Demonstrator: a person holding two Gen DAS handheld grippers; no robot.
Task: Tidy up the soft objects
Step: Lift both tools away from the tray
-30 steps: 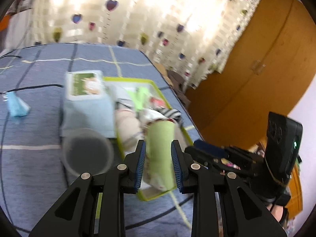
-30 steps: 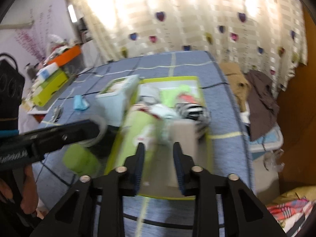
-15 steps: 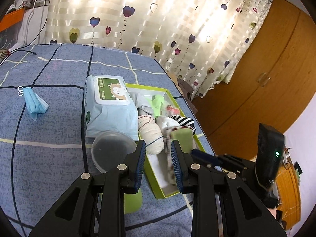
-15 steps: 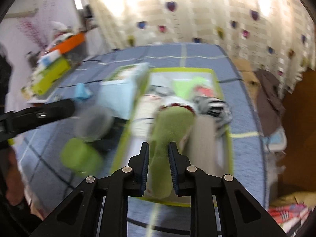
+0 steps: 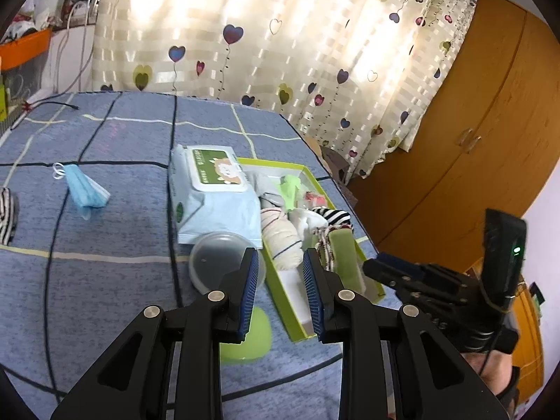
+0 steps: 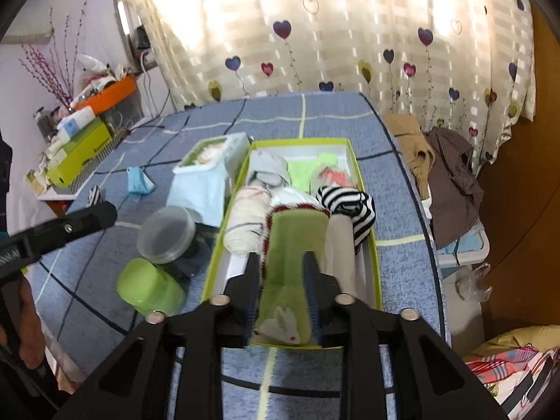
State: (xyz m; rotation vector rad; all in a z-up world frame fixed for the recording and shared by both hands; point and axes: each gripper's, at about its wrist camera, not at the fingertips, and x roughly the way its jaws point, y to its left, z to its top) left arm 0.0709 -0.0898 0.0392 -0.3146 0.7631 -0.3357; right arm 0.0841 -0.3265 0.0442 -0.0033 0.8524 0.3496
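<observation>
A green-rimmed box (image 6: 371,245) on the blue bedspread holds several rolled socks and cloths. My right gripper (image 6: 281,262) is shut on a green sock (image 6: 294,241) and holds it over the near end of the box. The sock also shows in the left wrist view (image 5: 344,248), with the right gripper (image 5: 378,267) beside it. My left gripper (image 5: 280,273) is open and empty above the box's left edge. A blue face mask (image 5: 85,189) and a striped sock (image 5: 7,217) lie loose to the left.
A wet-wipes pack (image 5: 210,192) lies against the box's left side. A clear round tub (image 6: 166,231) and a green cup (image 6: 147,288) lie near it. Clothes (image 6: 451,178) hang off the bed's right edge. A cluttered shelf (image 6: 80,140) stands far left.
My left gripper let go of the green sock and drew back. My right gripper shut on the sock and holds it over the box.
</observation>
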